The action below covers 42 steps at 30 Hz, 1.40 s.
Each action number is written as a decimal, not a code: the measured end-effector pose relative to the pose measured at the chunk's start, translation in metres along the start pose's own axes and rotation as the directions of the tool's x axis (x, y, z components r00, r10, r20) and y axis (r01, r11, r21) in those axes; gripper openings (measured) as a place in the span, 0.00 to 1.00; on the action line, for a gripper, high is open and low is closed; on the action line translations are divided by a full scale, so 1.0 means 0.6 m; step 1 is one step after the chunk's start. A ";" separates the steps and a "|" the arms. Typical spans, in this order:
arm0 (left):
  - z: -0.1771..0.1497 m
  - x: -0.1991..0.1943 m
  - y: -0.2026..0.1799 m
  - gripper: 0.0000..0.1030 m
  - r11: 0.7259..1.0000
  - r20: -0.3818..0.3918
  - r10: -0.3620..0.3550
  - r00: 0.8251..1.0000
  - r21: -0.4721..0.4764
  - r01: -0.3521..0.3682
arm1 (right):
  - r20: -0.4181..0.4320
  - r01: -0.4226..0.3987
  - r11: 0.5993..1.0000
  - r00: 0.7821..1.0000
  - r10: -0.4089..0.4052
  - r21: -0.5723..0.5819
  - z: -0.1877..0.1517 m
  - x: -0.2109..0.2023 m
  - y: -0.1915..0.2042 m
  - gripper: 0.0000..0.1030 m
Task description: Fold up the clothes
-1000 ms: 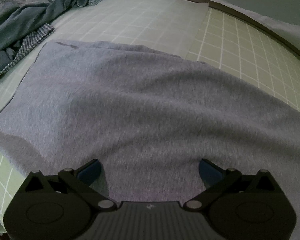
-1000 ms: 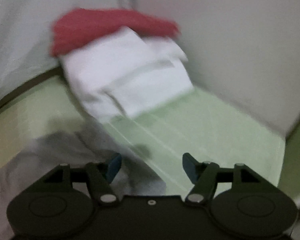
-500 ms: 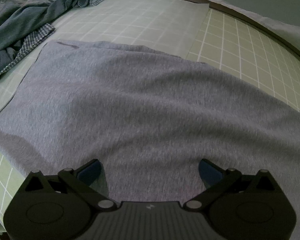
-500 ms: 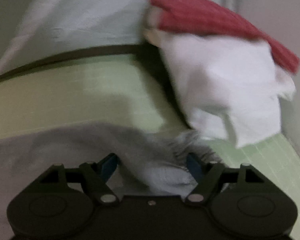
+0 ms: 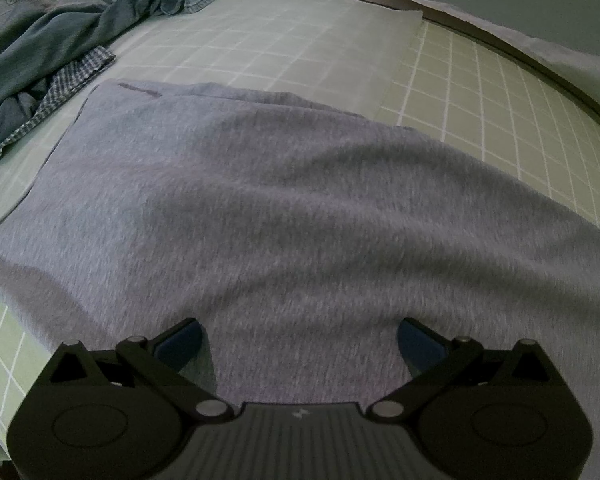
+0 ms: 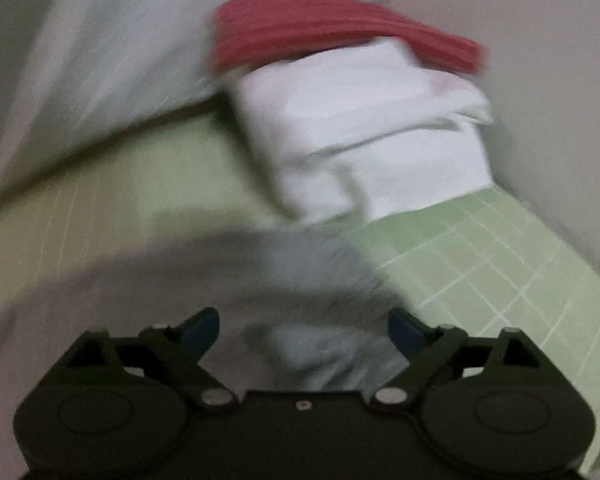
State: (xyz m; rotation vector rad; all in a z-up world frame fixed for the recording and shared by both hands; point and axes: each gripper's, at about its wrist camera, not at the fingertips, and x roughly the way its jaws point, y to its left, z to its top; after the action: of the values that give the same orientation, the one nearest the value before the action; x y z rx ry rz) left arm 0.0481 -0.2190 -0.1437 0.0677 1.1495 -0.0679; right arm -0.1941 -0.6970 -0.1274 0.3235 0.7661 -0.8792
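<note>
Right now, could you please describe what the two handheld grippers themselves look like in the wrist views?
Both look alike. The left gripper has a black body with ribbed centre, a small pale mark, two round side housings, angled black linkage bars with silver pivot pins, and blue-padded fingers. The right gripper, blurred, shows the same black frame, silver pins and blue fingers. No cables, sleeves or hands visible.
</note>
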 end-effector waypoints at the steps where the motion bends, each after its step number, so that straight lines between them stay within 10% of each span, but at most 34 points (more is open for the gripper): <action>1: -0.001 0.000 0.000 1.00 1.000 0.002 -0.001 1.000 0.002 0.001 | -0.017 0.021 0.999 1.000 -0.022 -0.048 -0.013 -0.001 0.013 0.92; 7: -0.004 -0.001 0.006 1.00 0.999 0.024 -0.017 1.000 0.030 0.016 | -0.072 0.160 0.976 0.983 -0.171 -0.145 -0.038 -0.014 0.046 0.94; 15: 0.000 -0.029 0.087 1.00 0.984 0.065 -0.170 0.983 -0.045 0.173 | 0.004 0.090 0.974 0.996 -0.091 -0.207 -0.047 -0.091 0.138 0.96; 25: 0.025 -0.074 0.290 0.99 0.989 0.217 0.018 0.976 -0.150 0.015 | -0.091 -0.066 0.967 0.995 0.045 -0.248 -0.119 -0.145 0.314 0.96; 42: 0.127 0.043 0.400 0.94 0.996 0.151 -0.078 0.985 -0.019 0.082 | -0.165 -0.015 0.998 0.986 0.004 -0.066 -0.110 -0.137 0.481 0.96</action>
State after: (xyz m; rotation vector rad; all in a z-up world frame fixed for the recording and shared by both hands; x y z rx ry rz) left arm 0.1491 0.0130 -0.1318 -0.0064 1.0021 -0.1277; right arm -0.0300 -0.4373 -0.1282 0.3435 0.9446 -0.8226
